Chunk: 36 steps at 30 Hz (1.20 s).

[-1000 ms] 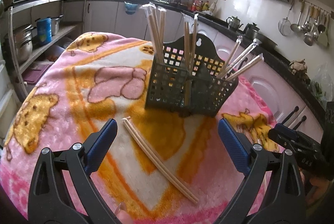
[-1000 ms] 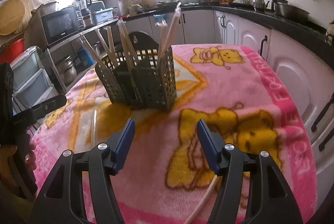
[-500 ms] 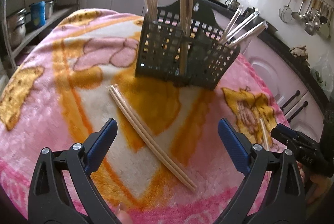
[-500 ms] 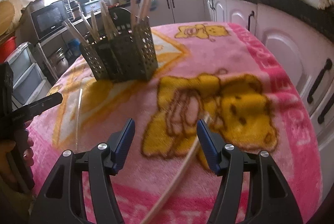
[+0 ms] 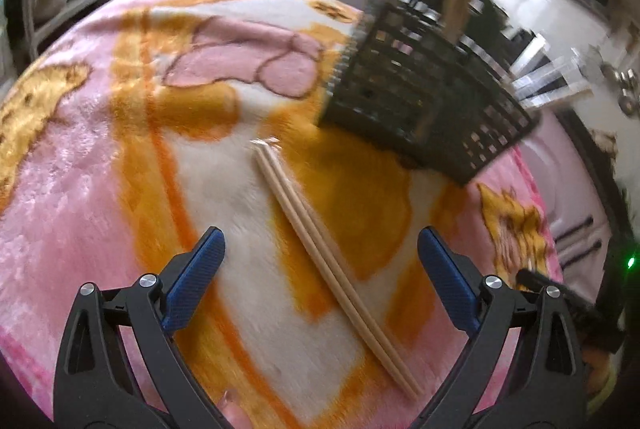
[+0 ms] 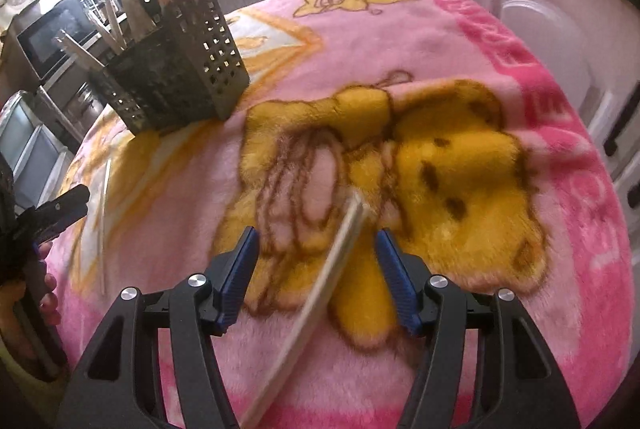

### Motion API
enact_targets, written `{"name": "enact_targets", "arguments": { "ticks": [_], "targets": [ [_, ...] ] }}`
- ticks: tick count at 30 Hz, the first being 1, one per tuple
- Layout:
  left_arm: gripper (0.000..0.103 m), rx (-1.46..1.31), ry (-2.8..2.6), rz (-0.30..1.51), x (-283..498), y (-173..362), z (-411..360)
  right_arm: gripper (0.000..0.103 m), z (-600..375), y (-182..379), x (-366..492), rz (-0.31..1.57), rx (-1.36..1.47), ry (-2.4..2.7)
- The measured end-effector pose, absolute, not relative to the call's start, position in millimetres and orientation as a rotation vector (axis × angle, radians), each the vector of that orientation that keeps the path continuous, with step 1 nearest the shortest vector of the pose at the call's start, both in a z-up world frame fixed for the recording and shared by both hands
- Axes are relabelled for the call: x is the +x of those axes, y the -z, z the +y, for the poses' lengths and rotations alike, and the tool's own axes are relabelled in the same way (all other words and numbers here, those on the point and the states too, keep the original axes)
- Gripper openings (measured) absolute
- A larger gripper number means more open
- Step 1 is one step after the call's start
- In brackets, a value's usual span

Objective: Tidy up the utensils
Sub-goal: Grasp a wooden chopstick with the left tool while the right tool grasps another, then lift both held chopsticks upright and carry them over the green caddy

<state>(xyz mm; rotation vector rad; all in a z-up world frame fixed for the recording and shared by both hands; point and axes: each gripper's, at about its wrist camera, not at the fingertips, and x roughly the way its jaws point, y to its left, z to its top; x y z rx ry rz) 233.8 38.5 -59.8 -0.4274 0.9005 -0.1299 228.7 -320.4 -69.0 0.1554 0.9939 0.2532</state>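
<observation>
The left gripper (image 5: 320,281) hangs over the worktop with its blue pads (image 5: 196,279) wide apart and nothing pressed between them; a wrapped pair of wooden chopsticks (image 5: 332,269) lies flat on the blanket (image 5: 100,169) between the jaws, running diagonally away towards the dark perforated utensil holder (image 5: 420,109); that holder stands just beyond the far tip of the pair, with more chopsticks upright in its compartments, though blurred here. The right gripper (image 6: 318,269) is closing, its pads (image 6: 240,277) not yet touching the second wrapped pair of chopsticks (image 6: 320,293) that lies between them on the yellow bear print of the blanket (image 6: 480,69); this pair is smeared by motion. In the right wrist view the utensil holder (image 6: 180,69) stands well off to the upper left; white kitchen cabinets (image 6: 540,29) lie beyond the worktop's edge.
</observation>
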Motion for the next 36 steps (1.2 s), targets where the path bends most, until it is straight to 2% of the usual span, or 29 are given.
{"name": "enact_targets", "arguments": {
  "ticks": [1, 3, 6, 10, 12, 16, 17, 18, 23, 36],
  "targets": [
    [0.088, -0.455, 0.13, 0.912, 240, 62, 43, 0.041, -318, 68, 233, 0.998, 0.143, -0.248],
    [0.086, -0.482, 0.129, 0.921, 250, 64, 49, 0.022, -316, 69, 242, 1.002, 0.118, -0.253],
    [0.075, -0.451, 0.102, 0.937, 264, 62, 46, 0.014, -313, 69, 252, 1.005, 0.118, -0.272],
    [0.067, -0.396, 0.063, 0.957, 279, 61, 43, 0.011, -302, 63, 257, 0.986, 0.099, -0.332],
    [0.049, -0.32, 0.024, 0.973, 285, 60, 38, 0.009, -295, 58, 257, 0.965, 0.095, -0.366],
    [0.026, -0.247, -0.002, 0.98, 287, 58, 37, 0.006, -277, 46, 254, 0.905, 0.075, -0.451],
    [0.015, -0.248, 0.004, 0.974, 286, 58, 40, 0.006, -271, 42, 253, 0.891, 0.058, -0.467],
    [0.011, -0.259, 0.009, 0.973, 286, 58, 43, 0.006, -267, 40, 252, 0.883, 0.049, -0.475],
    [0.003, -0.356, 0.052, 0.946, 275, 51, 59, 0.006, -249, 23, 252, 0.839, 0.032, -0.534],
    [0.002, -0.356, 0.166, 0.765, 245, -19, 48, 0.006, -234, -34, 248, 0.682, 0.056, -0.585]
  ]
}}
